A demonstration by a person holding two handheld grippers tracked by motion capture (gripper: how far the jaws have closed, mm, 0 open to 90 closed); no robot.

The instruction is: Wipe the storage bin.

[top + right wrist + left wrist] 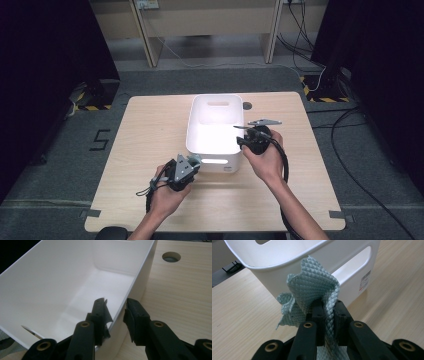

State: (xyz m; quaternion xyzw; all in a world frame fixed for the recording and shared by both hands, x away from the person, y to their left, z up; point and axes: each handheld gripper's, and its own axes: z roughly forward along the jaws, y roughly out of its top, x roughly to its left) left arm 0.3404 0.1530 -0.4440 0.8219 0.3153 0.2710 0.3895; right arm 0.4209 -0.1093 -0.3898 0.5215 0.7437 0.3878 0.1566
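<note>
A pale green cloth [312,290] is clamped in the left claw [325,312], just outside the white bin's [200,125] near wall. The right claw [115,312] is parted astride the bin's side rim, one jaw inside and one outside. That rim should be gripped firmly and the cloth lifted clear over the edge before release.

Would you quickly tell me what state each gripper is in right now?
Left gripper: shut on the blue-green cloth.
Right gripper: open, jaws straddling the white bin's rim.

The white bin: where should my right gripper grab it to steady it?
Grip the right side wall's rim from above. The right gripper already straddles that thin upright edge, one jaw inside the white bin, one outside, open.
</note>
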